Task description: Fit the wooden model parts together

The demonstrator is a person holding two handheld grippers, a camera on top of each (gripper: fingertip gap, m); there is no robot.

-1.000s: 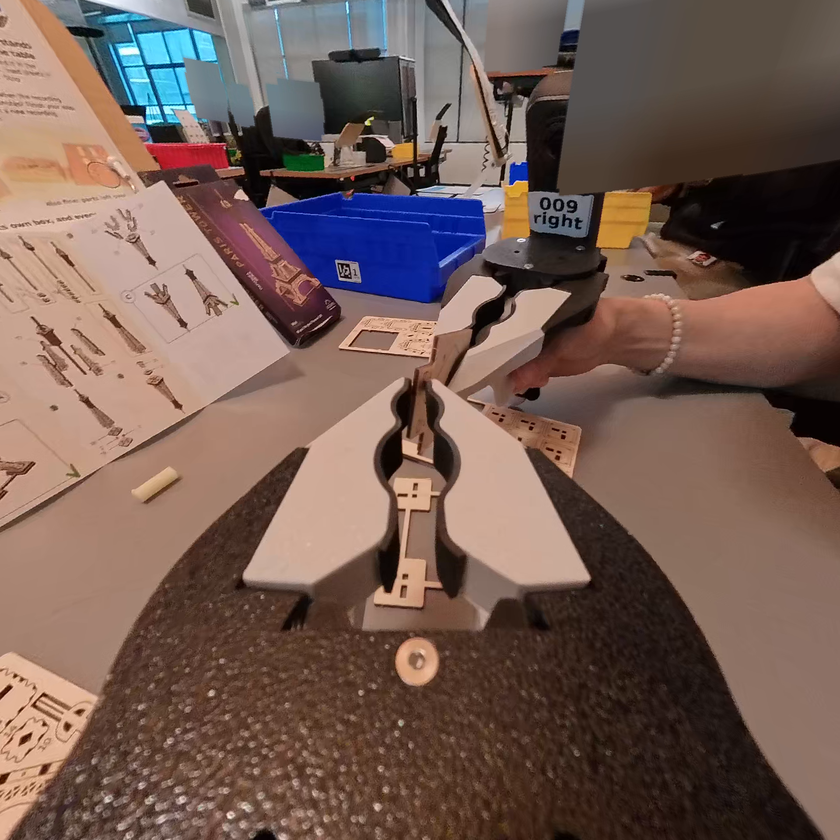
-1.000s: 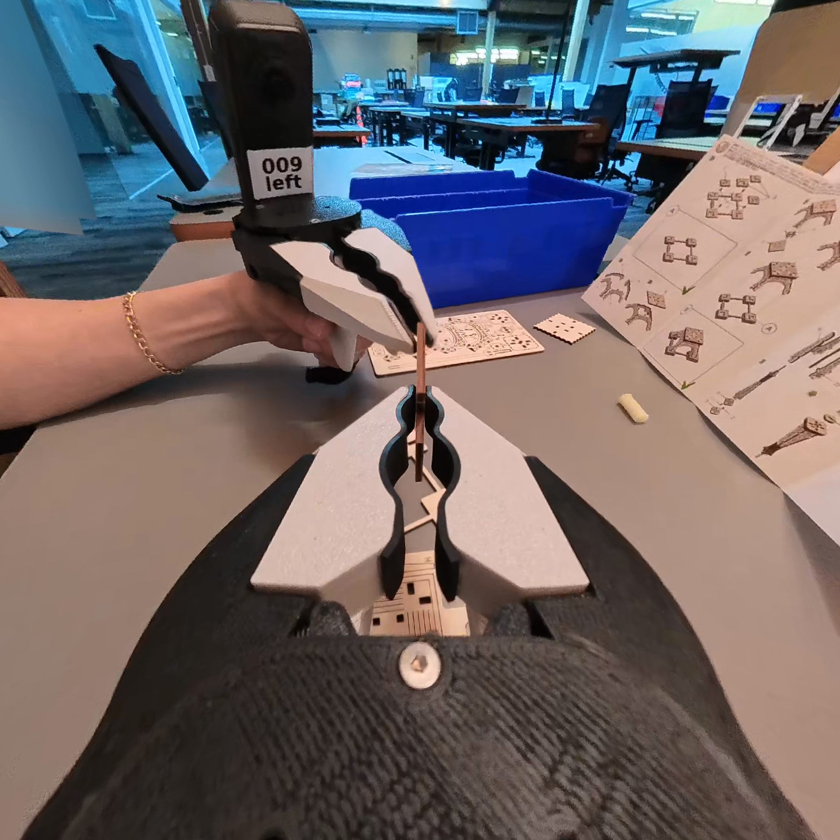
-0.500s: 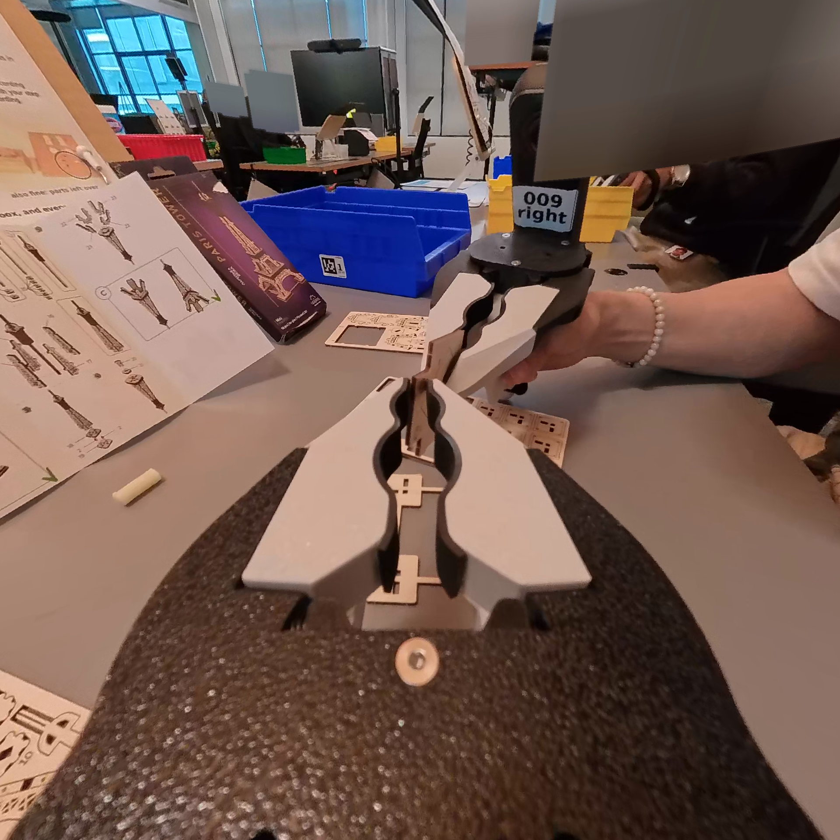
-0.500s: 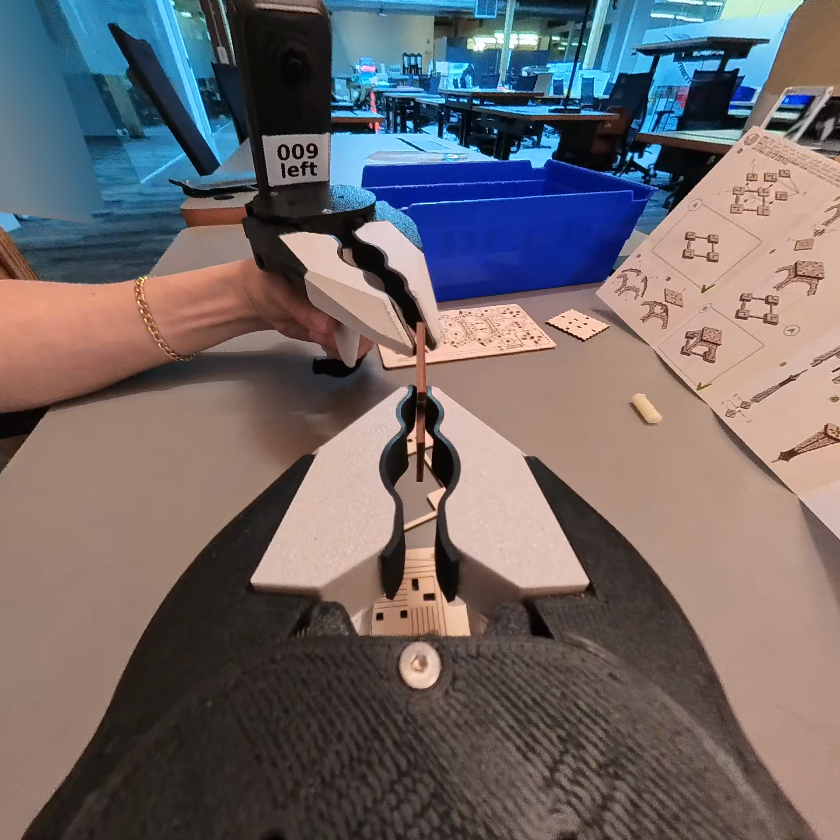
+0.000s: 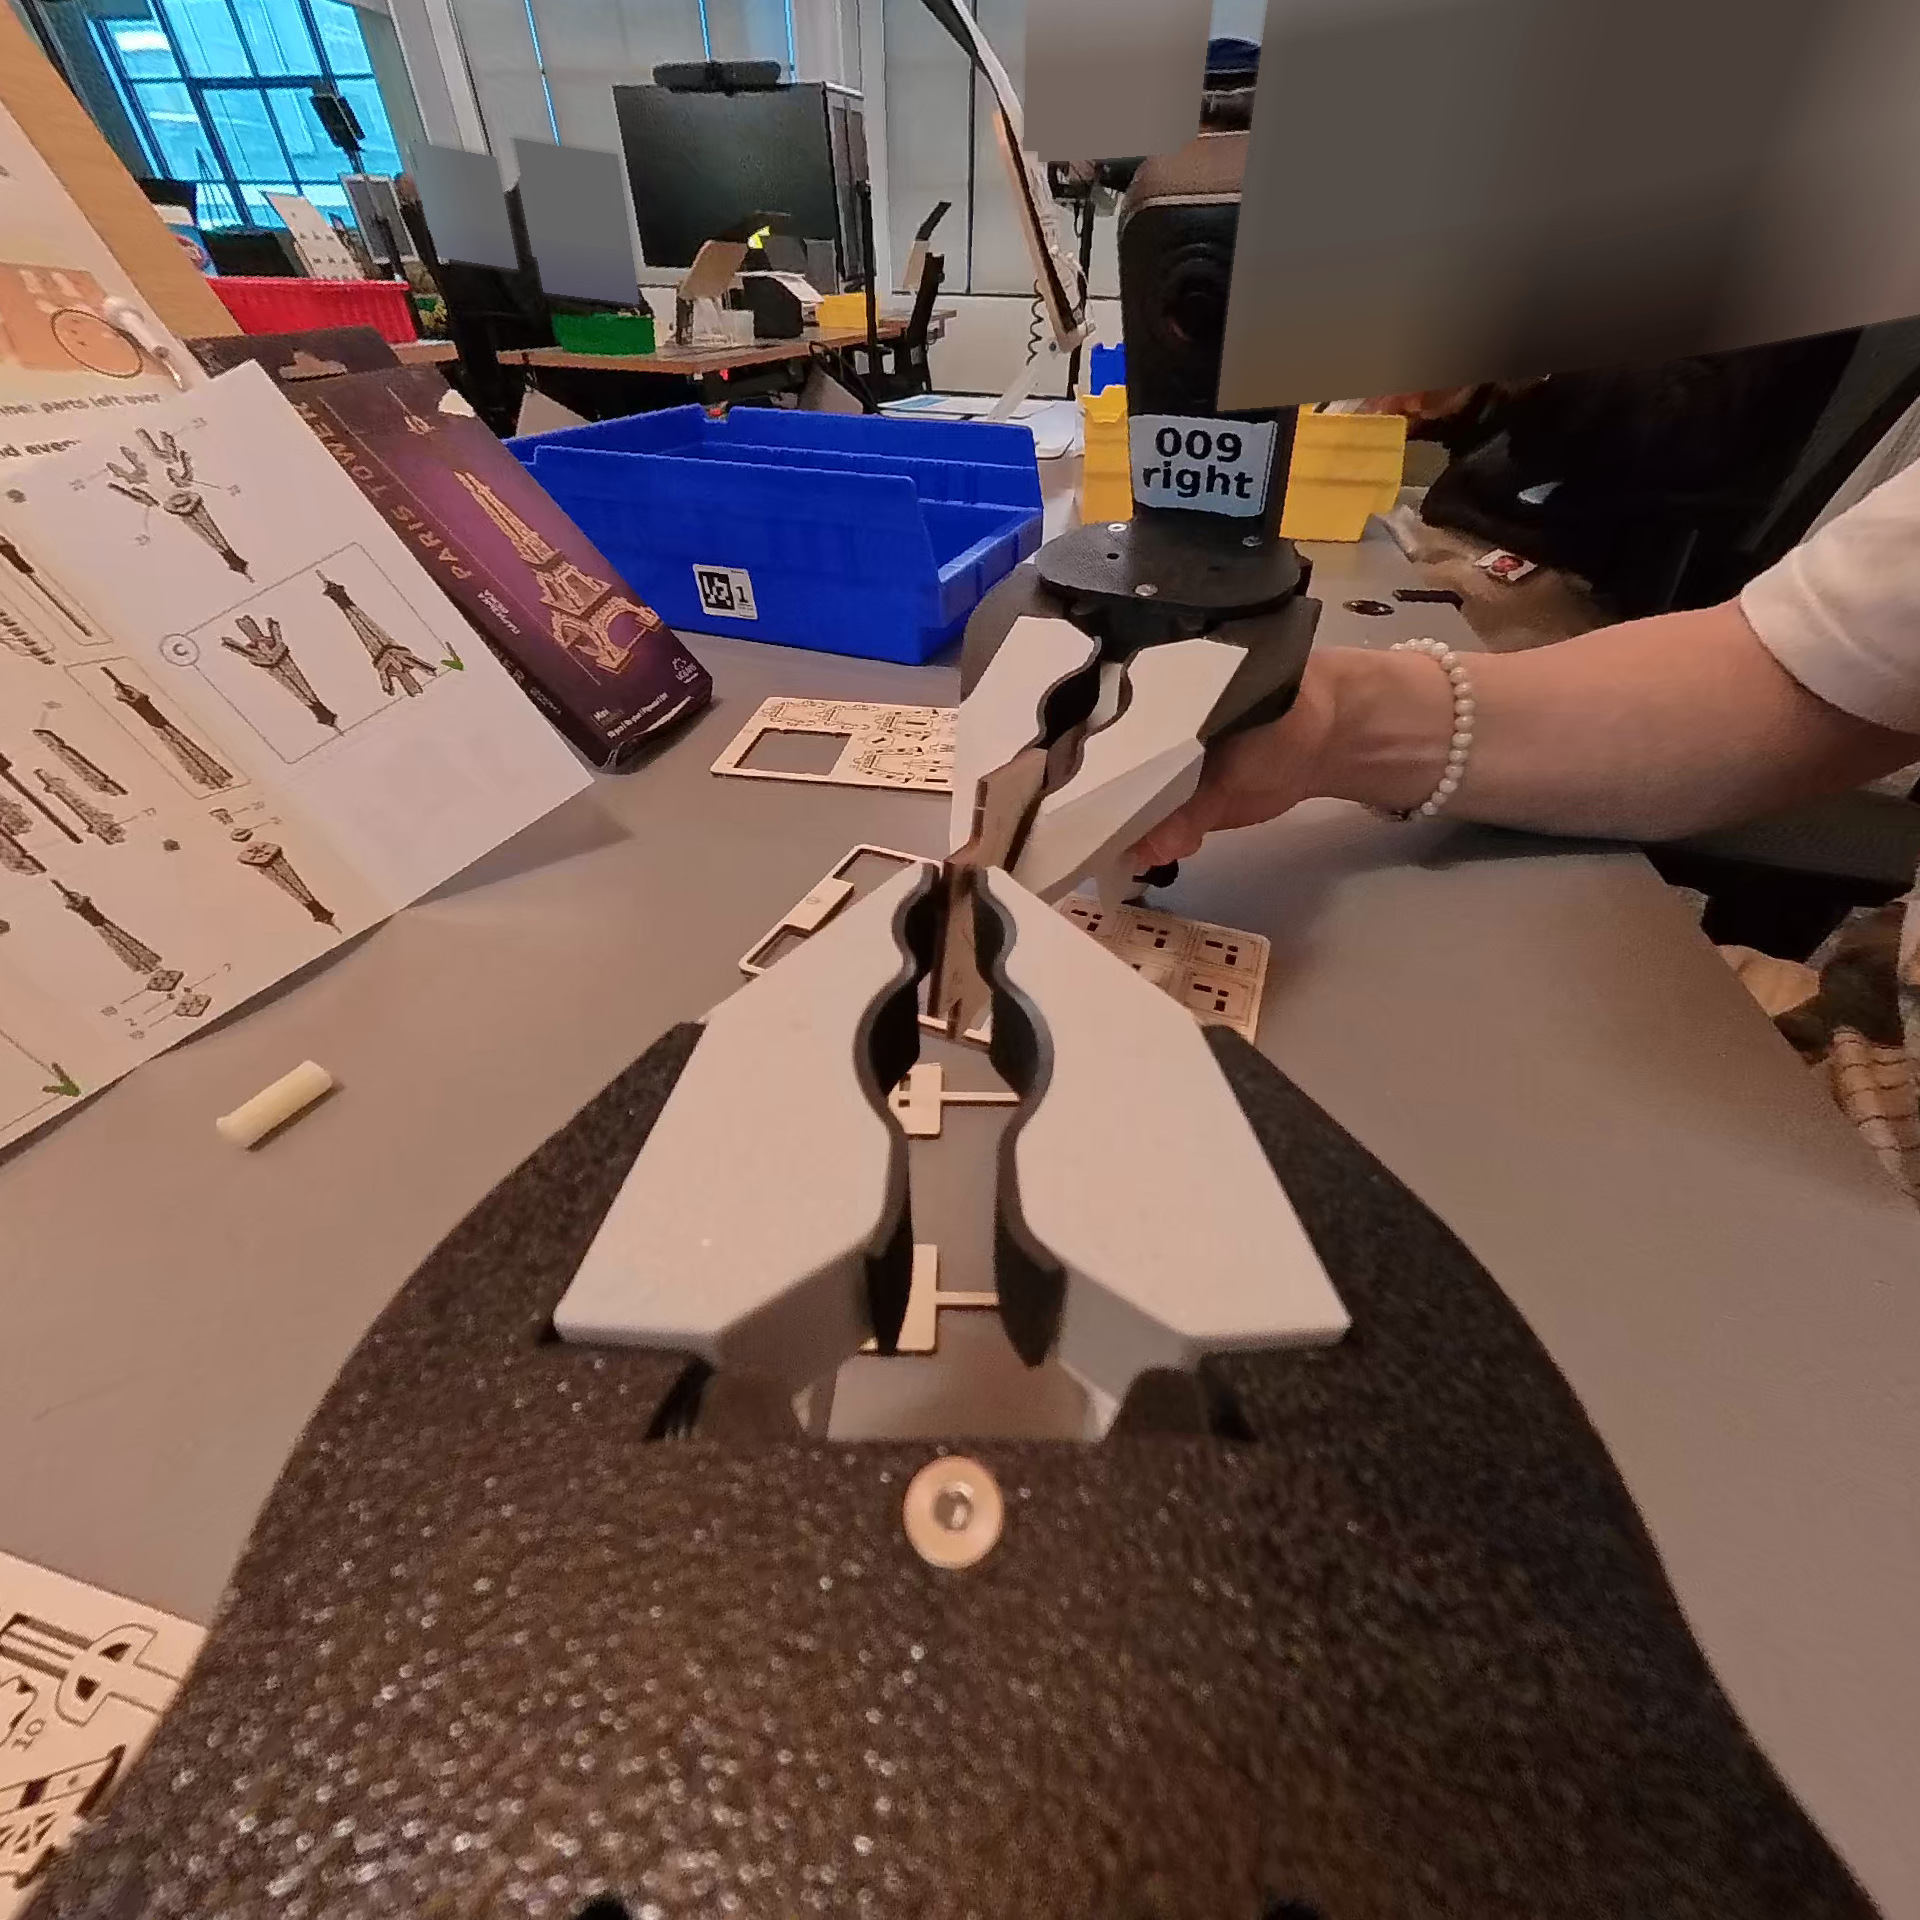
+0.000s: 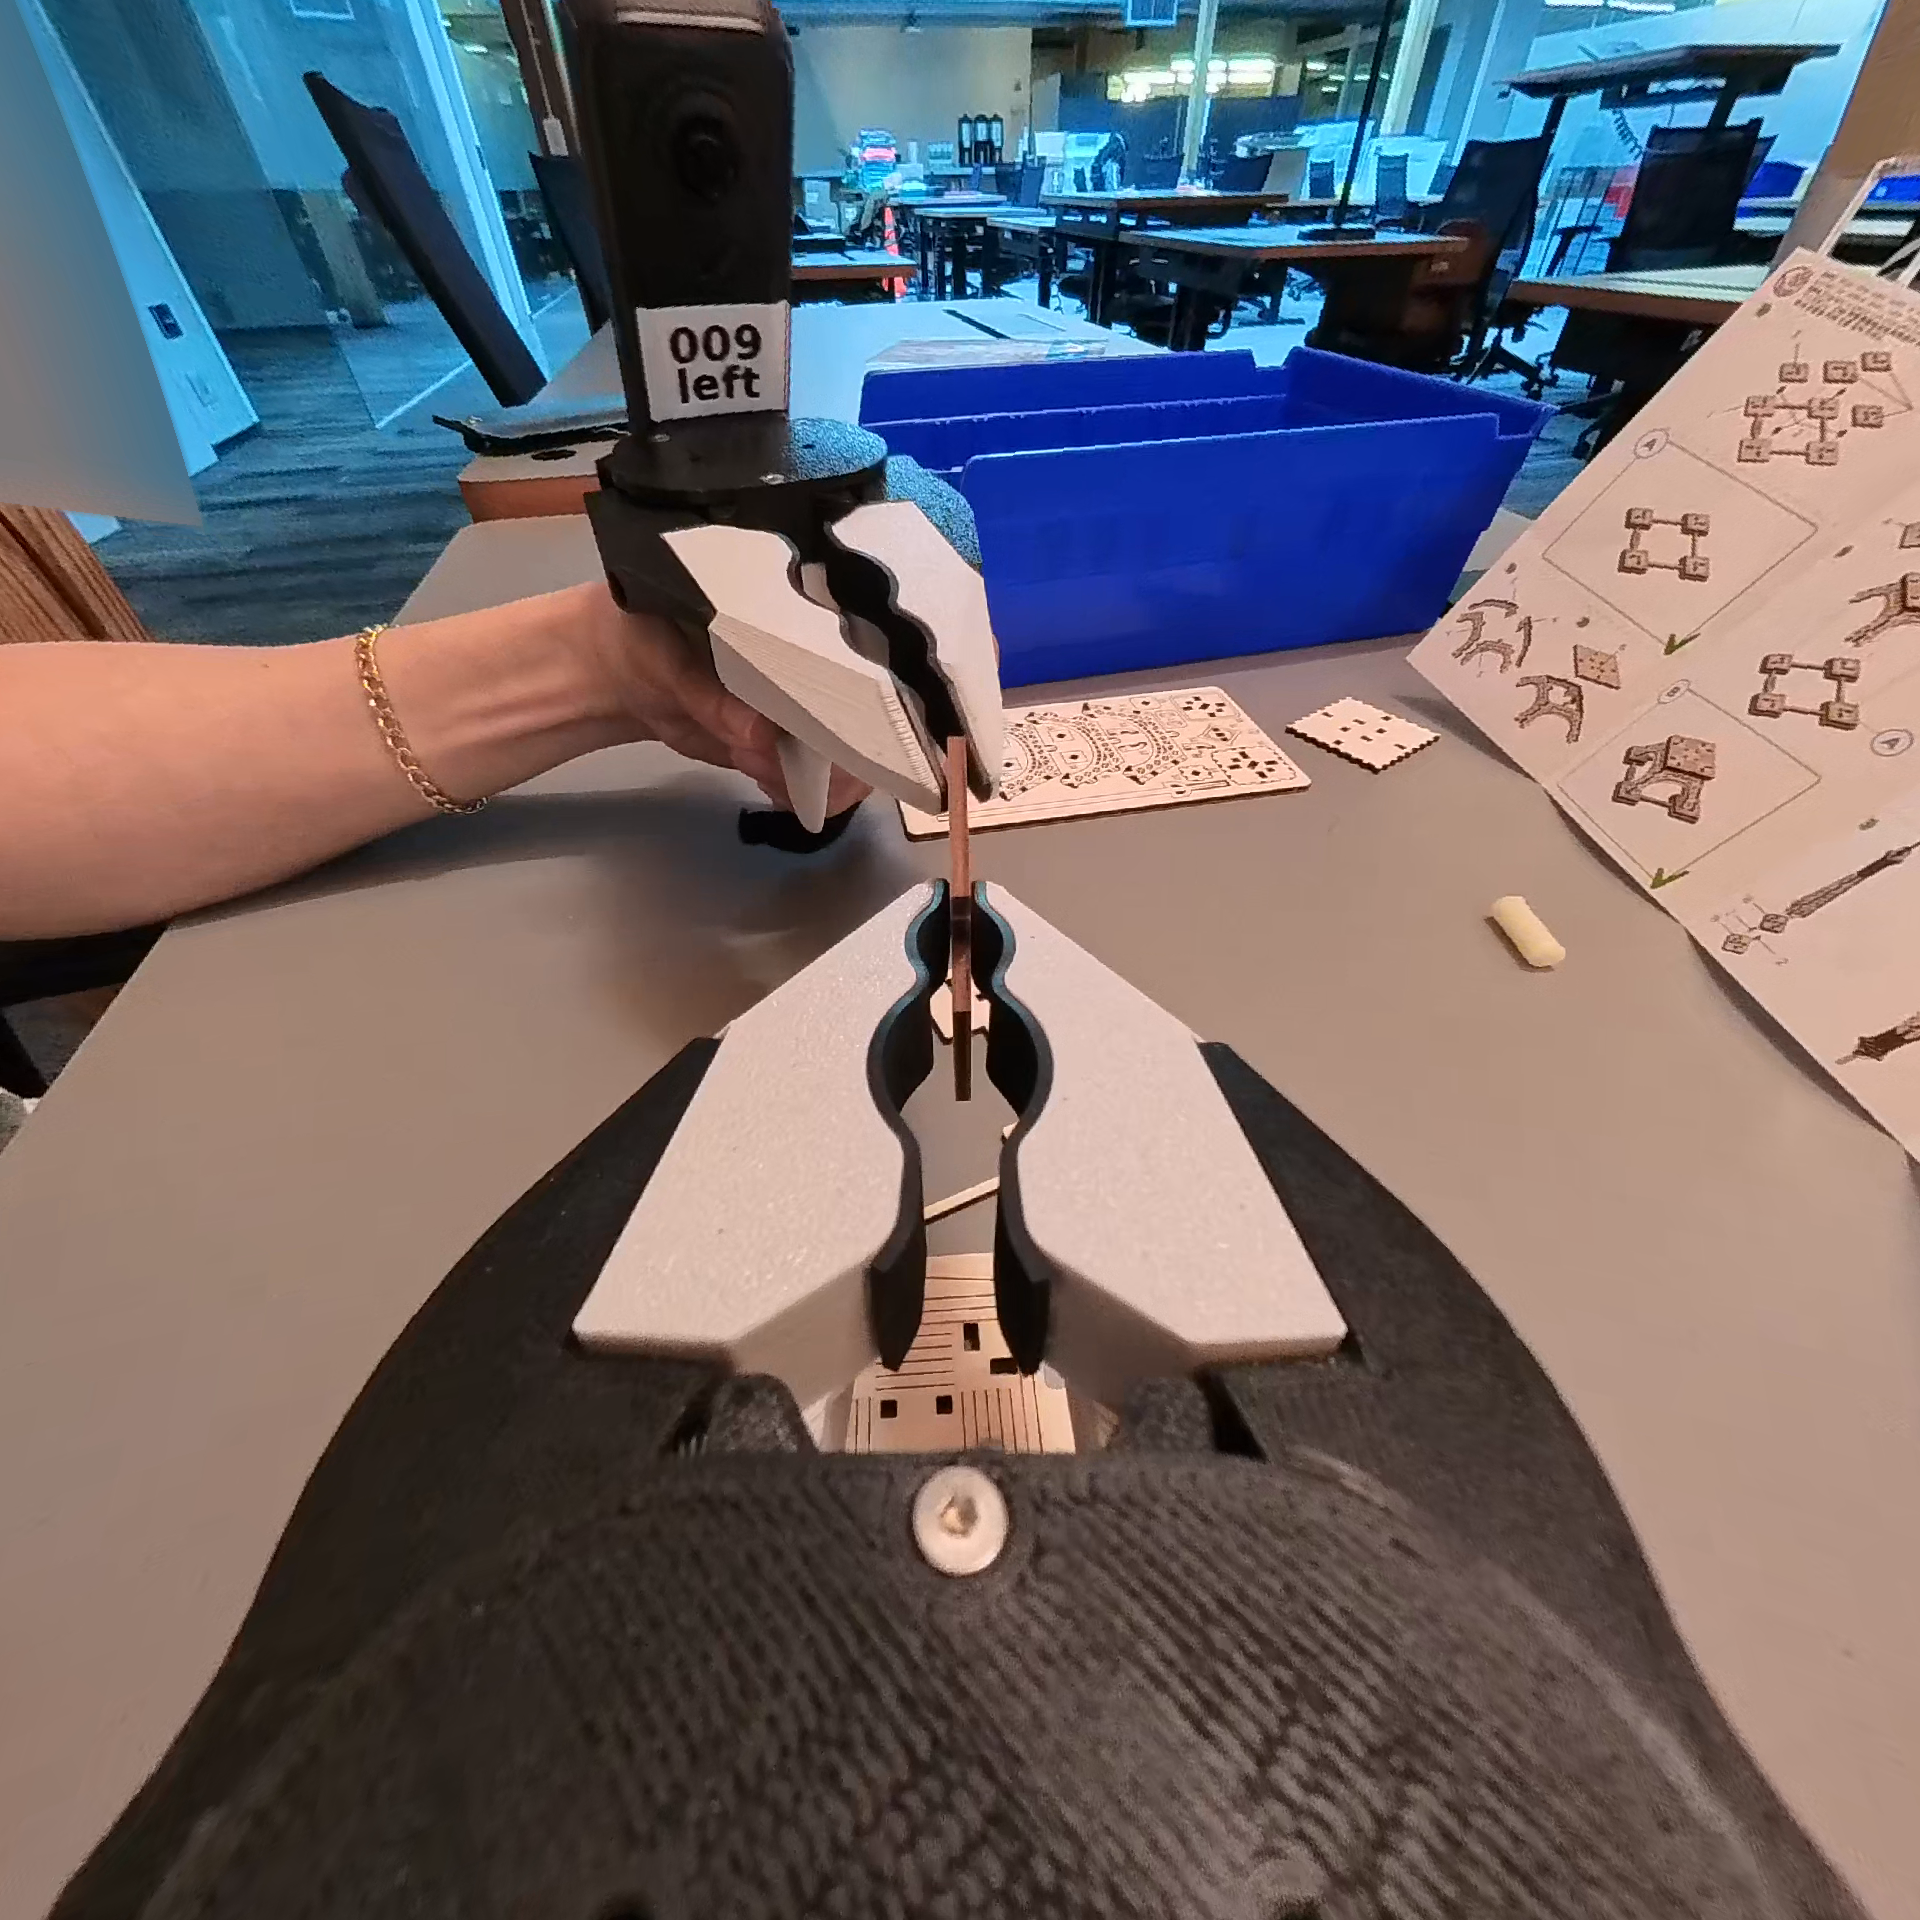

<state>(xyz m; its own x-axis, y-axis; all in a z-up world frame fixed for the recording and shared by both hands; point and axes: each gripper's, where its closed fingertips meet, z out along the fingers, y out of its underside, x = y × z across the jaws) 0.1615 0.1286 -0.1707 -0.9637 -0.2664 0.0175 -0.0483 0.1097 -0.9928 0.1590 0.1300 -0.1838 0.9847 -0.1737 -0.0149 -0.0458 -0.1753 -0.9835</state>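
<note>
Not much has changed since a second ago: my left gripper and right gripper both stay clamped on one thin wooden piece above the grey table. Left to right there's one instruction sheet, one blue bin, two punched wooden sheets.

Two handheld grippers, left gripper and right gripper, share pale grey wedge fingers with wavy black inner pads, pebbled black housings (one silver screw each) and white-labelled black camera posts; wrists wear a gold chain bracelet and a pearl bracelet
</note>
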